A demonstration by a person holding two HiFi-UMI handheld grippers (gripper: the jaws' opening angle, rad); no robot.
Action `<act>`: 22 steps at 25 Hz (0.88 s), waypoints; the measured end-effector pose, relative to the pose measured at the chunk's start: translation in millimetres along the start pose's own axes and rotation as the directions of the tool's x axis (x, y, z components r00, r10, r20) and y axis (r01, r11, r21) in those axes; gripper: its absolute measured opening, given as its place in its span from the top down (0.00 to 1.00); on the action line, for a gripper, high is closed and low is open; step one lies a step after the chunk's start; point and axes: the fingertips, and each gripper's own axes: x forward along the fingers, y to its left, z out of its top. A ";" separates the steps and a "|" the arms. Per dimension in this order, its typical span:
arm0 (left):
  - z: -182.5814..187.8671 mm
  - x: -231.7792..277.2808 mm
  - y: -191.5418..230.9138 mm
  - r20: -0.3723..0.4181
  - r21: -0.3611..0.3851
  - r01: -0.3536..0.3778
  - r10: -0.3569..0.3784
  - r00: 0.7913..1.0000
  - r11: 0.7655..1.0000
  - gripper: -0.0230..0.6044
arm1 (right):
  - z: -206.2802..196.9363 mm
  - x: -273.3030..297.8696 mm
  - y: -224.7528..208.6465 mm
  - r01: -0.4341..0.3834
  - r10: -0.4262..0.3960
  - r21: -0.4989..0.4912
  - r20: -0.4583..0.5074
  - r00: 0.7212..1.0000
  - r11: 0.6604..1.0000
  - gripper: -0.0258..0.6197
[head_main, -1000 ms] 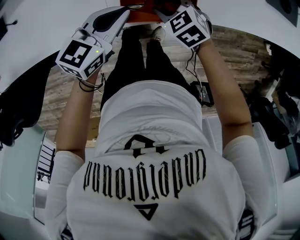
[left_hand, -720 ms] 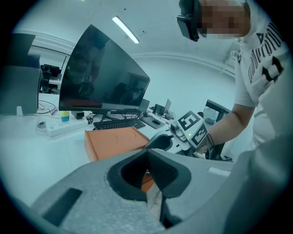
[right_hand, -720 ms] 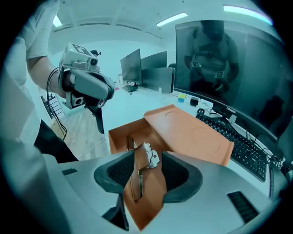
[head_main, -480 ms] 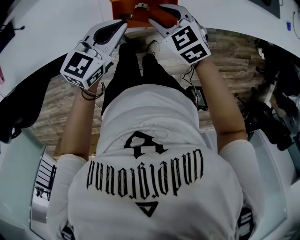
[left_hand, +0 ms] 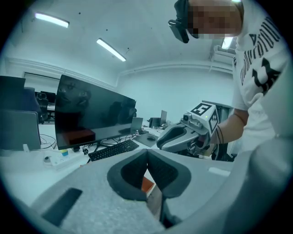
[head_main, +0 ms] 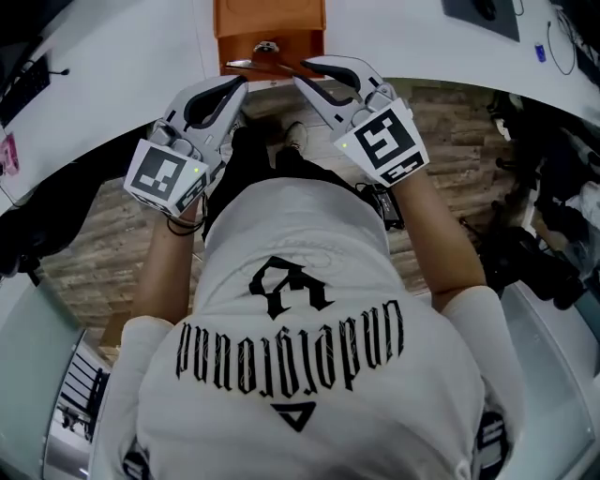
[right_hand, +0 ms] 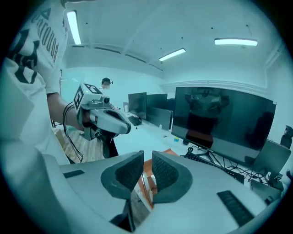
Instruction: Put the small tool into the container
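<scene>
Since the small tool [head_main: 265, 56] appears to lie already inside the orange container [head_main: 272, 17], at its near end and just ahead of both tools' tips, neither tool has anything to carry, and the jaws fit that reading. The right tool [right_hand: 147, 160] has just been closing its jaws. They stand nearly together, with a narrow slit between the pads and nothing in it; through the slit only the container's orange and a pale piece show, well beyond the tips. The left tool [left_hand: 147, 153] has its pad tips pressed together and is empty as well. Both hang short of the container, one to each side, angled slightly down toward it, which I judge a pose for clearing off rather than reaching in. The container sits on the white table [head_main: 122, 56] at the edge nearest the tools, likely so the drop needs only a short reach.
</scene>
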 end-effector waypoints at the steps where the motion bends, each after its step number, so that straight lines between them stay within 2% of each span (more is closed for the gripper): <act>1: 5.8 -3.9 -4.6 0.009 0.002 -0.007 0.007 1.000 1.000 0.94 | 6.5 -8.5 1.7 0.006 -0.006 0.001 0.018 1.000 1.000 0.87; 6: 33.6 -18.9 -21.0 0.057 0.034 -0.036 0.034 0.998 0.999 0.94 | 32.2 -37.7 7.9 0.007 -0.007 -0.001 0.091 0.996 1.000 0.89; 10: 51.2 -27.7 -33.5 0.085 0.060 -0.048 0.043 0.995 0.997 0.94 | 49.1 -57.2 10.8 0.001 0.006 -0.051 0.133 0.991 0.999 0.91; 17: 74.3 -50.9 -46.4 0.122 0.069 -0.083 0.075 0.990 0.994 0.94 | 81.2 -91.3 10.2 0.028 -0.020 -0.027 0.254 0.967 0.999 0.92; 22: 83.3 -56.5 -46.7 0.143 0.078 -0.110 0.098 0.985 0.991 0.94 | 88.1 -105.1 8.3 0.039 -0.033 -0.017 0.280 0.959 0.999 0.93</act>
